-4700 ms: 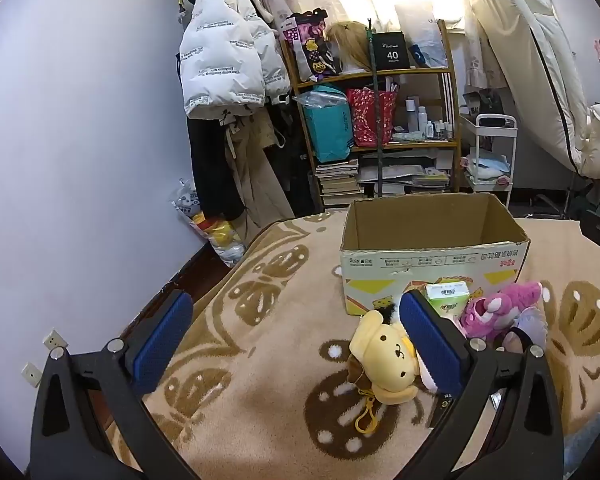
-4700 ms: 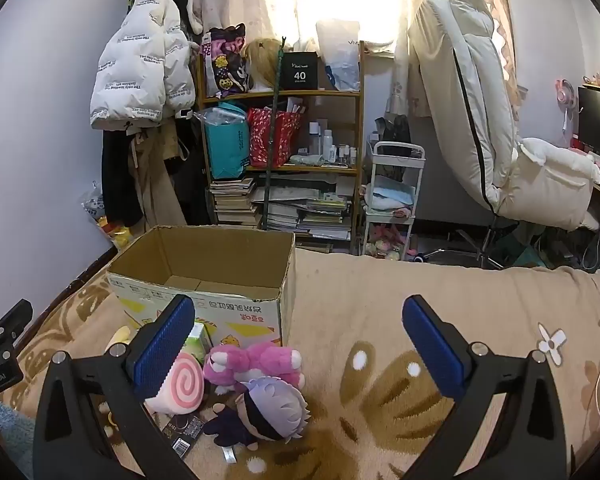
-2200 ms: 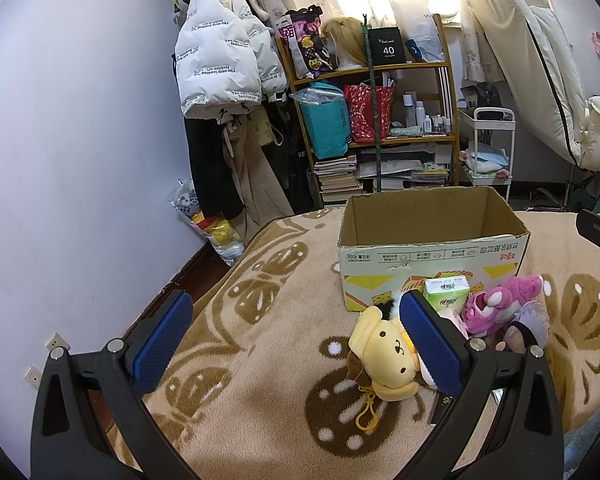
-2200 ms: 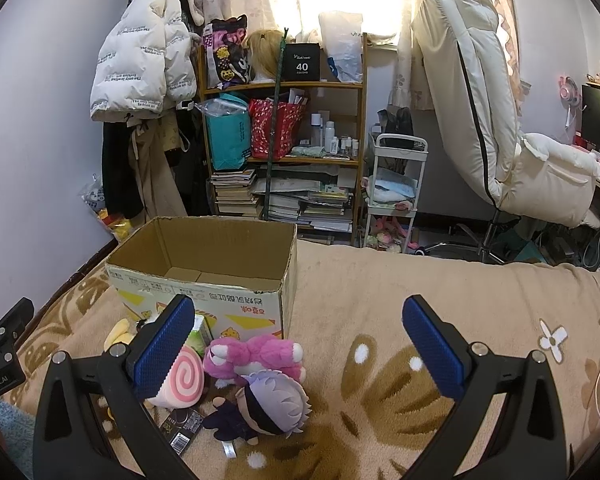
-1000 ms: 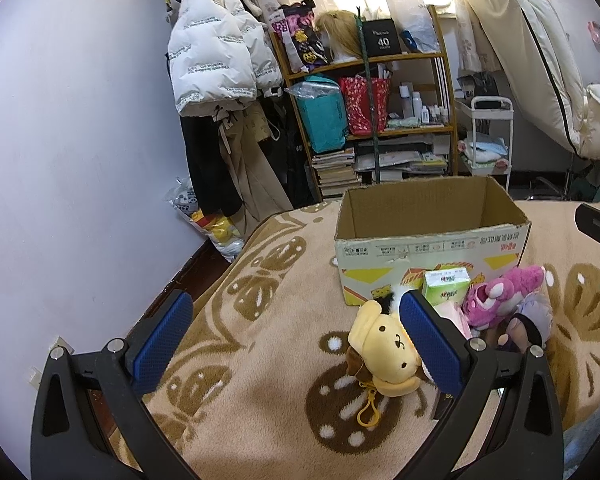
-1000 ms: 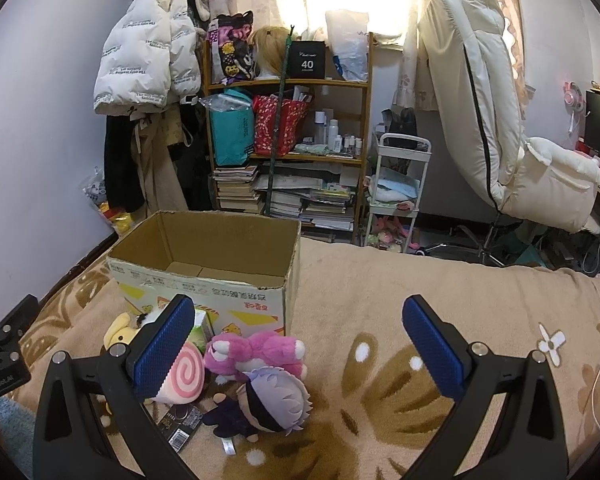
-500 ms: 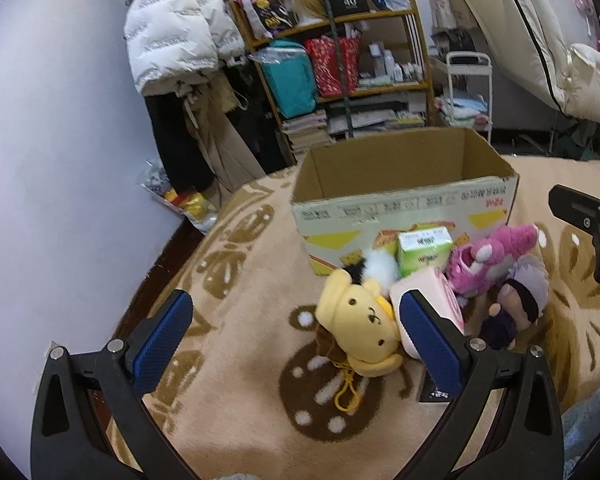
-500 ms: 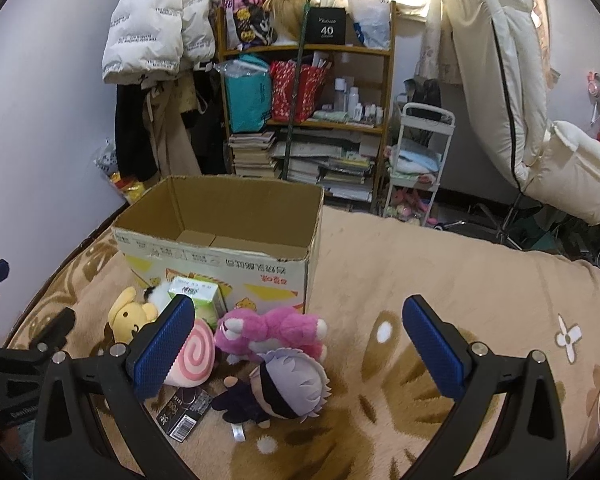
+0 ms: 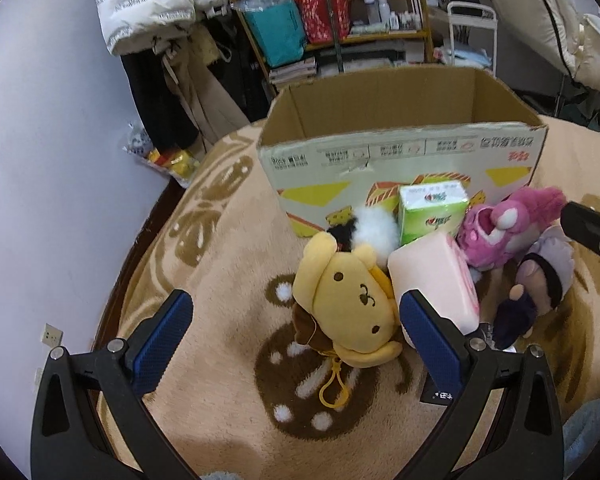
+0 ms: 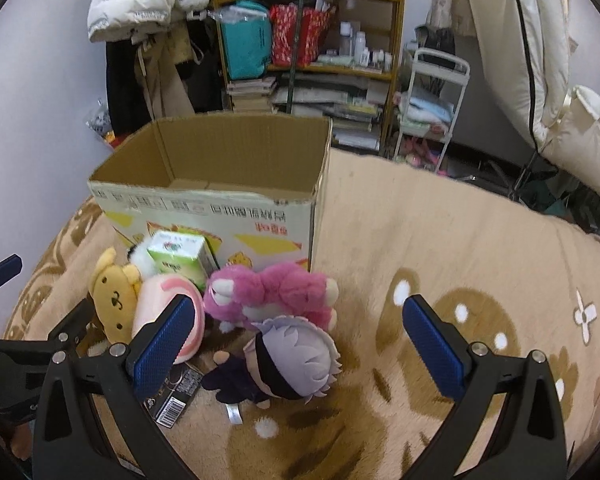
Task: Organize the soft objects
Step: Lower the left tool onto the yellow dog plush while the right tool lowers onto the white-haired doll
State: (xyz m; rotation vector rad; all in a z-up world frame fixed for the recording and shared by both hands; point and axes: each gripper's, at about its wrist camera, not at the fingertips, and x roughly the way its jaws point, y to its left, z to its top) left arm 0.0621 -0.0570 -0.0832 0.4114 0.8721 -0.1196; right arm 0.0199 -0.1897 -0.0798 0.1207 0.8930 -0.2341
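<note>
An open cardboard box (image 9: 400, 156) stands on a tan patterned blanket (image 9: 228, 280); it also shows in the right wrist view (image 10: 220, 208). In front of it lie a yellow dog plush (image 9: 348, 304), a pink swirl cushion (image 9: 436, 280), a green tissue pack (image 9: 432, 212), a pink plush (image 10: 276, 292) and a lilac-haired doll (image 10: 292, 360). My left gripper (image 9: 296, 340) is open, its jaws on either side of the yellow dog plush just above it. My right gripper (image 10: 296, 340) is open above the lilac-haired doll.
A black card with a barcode (image 10: 176, 396) lies by the doll. Behind the bed stand a cluttered shelf (image 10: 312, 52), hanging coats (image 10: 140, 24), a white cart (image 10: 432, 96) and a cream recliner (image 10: 540, 52). A wall (image 9: 40, 140) runs along the left.
Both grippers have moved forward and tilted down toward the toys, which now look larger and closer. Both stay open and nothing has been picked up.
</note>
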